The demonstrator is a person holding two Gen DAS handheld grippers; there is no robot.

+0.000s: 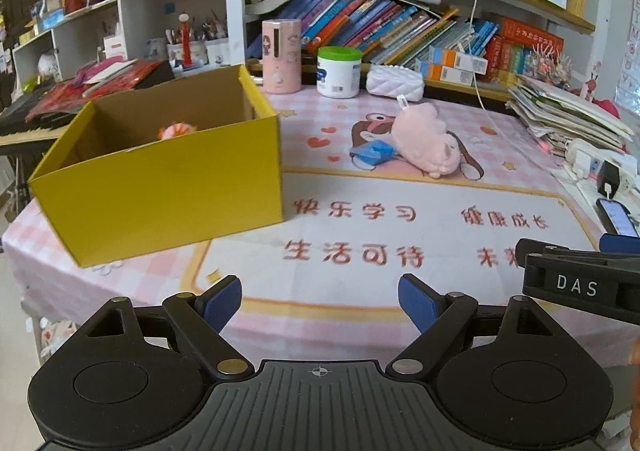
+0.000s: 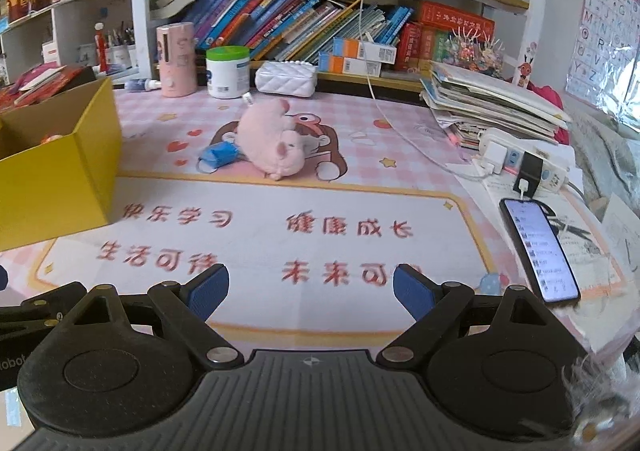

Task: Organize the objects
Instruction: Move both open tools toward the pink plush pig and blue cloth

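With both the left gripper [image 1: 320,301] and right gripper [image 2: 311,293] hanging released and empty, one orange item [image 1: 176,130] is sitting in the open yellow cardboard box [image 1: 160,187], while the pink plush pig [image 2: 276,143] and small blue packet [image 2: 220,156] are lying on the pink printed table mat [image 2: 320,211], awaiting sorting.

yellow box [image 1: 160,187], pink plush [image 1: 424,139], pink-checked tablecloth [image 1: 320,111]

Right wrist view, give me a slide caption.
Open right gripper faces a pink plush toy on the table, beside a yellow box.
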